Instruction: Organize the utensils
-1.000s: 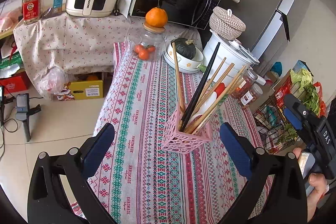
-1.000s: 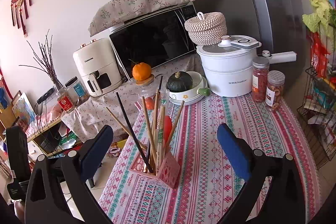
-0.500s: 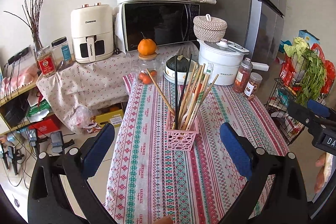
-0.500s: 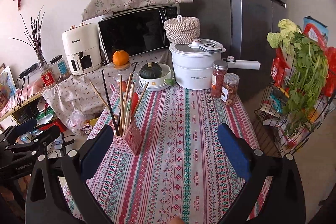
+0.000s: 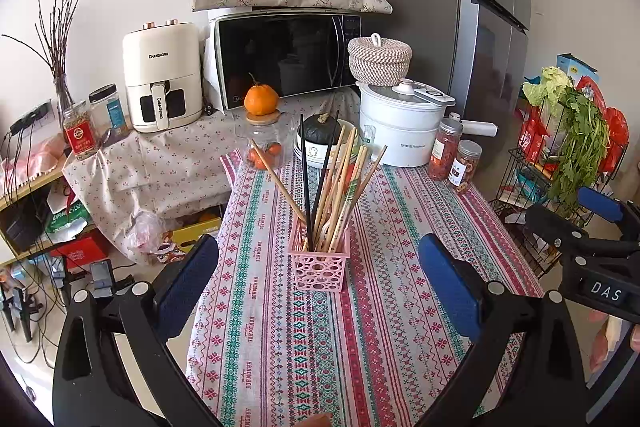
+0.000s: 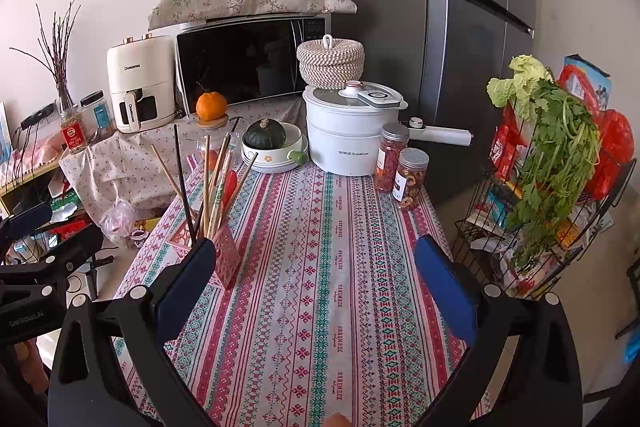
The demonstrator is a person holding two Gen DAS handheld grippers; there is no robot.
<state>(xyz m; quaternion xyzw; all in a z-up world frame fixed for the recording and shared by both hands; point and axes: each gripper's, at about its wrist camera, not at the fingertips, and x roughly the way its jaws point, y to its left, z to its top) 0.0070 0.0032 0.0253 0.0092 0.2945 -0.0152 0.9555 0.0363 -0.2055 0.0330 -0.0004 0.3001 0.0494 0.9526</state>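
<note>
— Where do the utensils stand?

— In a pink basket (image 5: 319, 264) on the striped tablecloth (image 5: 384, 327), near the table's left edge. A bundle of wooden chopsticks (image 5: 340, 183) fans out of it, with two black chopsticks (image 5: 306, 171) among them — all leaning, none upright. Something red (image 6: 229, 184) sits in there too; from the right wrist view it may be a spoon, but the sticks hide most of it.

— And the tools?

— The left gripper (image 5: 318, 283) hangs over the near part of the table with its blue pads (image 5: 185, 281) spread wide, nothing between them; the basket sits just beyond the gap. The right gripper (image 6: 314, 281) is likewise released and holds nothing, over bare cloth to the right of the basket.

— What is behind?

— At the far end, a bowl (image 6: 276, 151) with a dark green squash (image 6: 265, 134) in it, a white pot (image 6: 352, 135) with a woven basket (image 6: 330, 60) on top, and two jars (image 6: 402, 169) beside the pot. An orange (image 5: 261, 99) rests on a glass jar's lid, in front of the microwave (image 5: 286, 57). A wire rack (image 6: 532, 227) of greens stands at the right, off the table.
</note>
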